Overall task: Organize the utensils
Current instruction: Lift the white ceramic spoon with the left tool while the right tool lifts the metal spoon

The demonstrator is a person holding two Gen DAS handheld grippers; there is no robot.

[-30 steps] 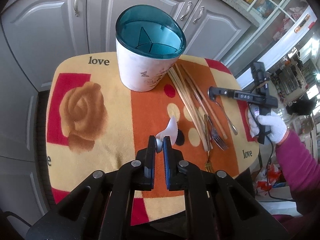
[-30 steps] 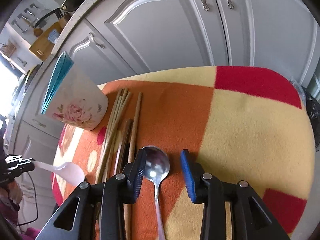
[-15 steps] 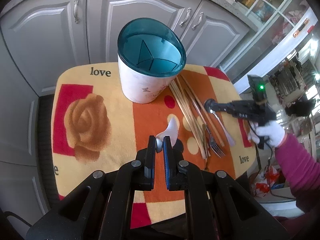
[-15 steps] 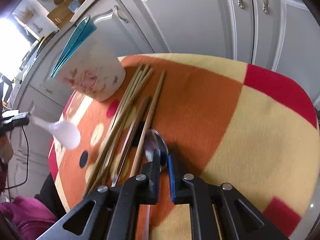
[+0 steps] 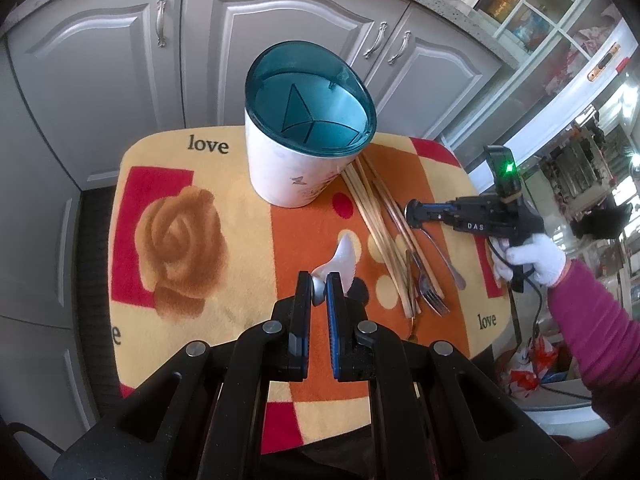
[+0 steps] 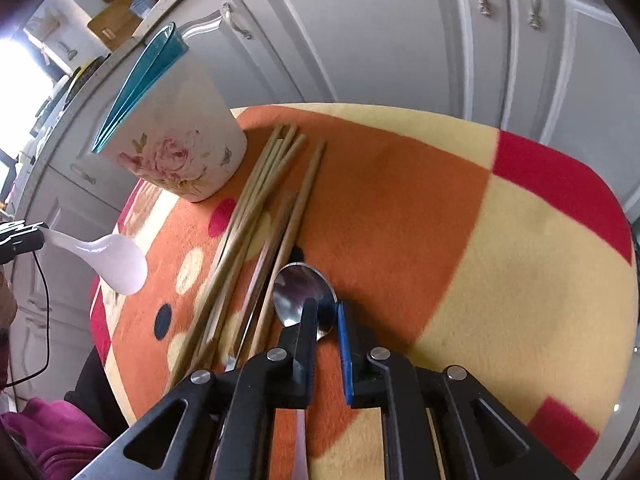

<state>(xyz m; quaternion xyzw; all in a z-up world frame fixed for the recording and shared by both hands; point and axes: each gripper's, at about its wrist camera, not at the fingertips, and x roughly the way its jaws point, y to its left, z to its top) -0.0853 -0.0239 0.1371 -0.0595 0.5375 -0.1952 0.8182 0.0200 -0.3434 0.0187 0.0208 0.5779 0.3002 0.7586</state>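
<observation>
Utensils are shown spread on a patterned cloth (image 5: pixel 192 240) beside a white holder with a teal rim (image 5: pixel 310 136), which stands upright toward 12 o'clock in the left wrist view. Wooden chopsticks (image 5: pixel 380 216) lie in a bundle at the holder's 4 o'clock, with forks (image 5: pixel 430 296) near their lower ends. A white plastic spoon (image 5: pixel 340 260) is gripped by its handle in the left gripper (image 5: pixel 319 292), whose jaws are clenched on it, the bowl held above the cloth. A metal spoon (image 6: pixel 302 296) lies at 3 o'clock of the chopsticks in the right wrist view. The right gripper (image 6: pixel 324 320) has just been closing, then eased slightly; the spoon's neck is seen between its narrowly parted jaws, though firm contact cannot be told. A white-gloved hand (image 5: pixel 532 256) holds the right gripper.
</observation>
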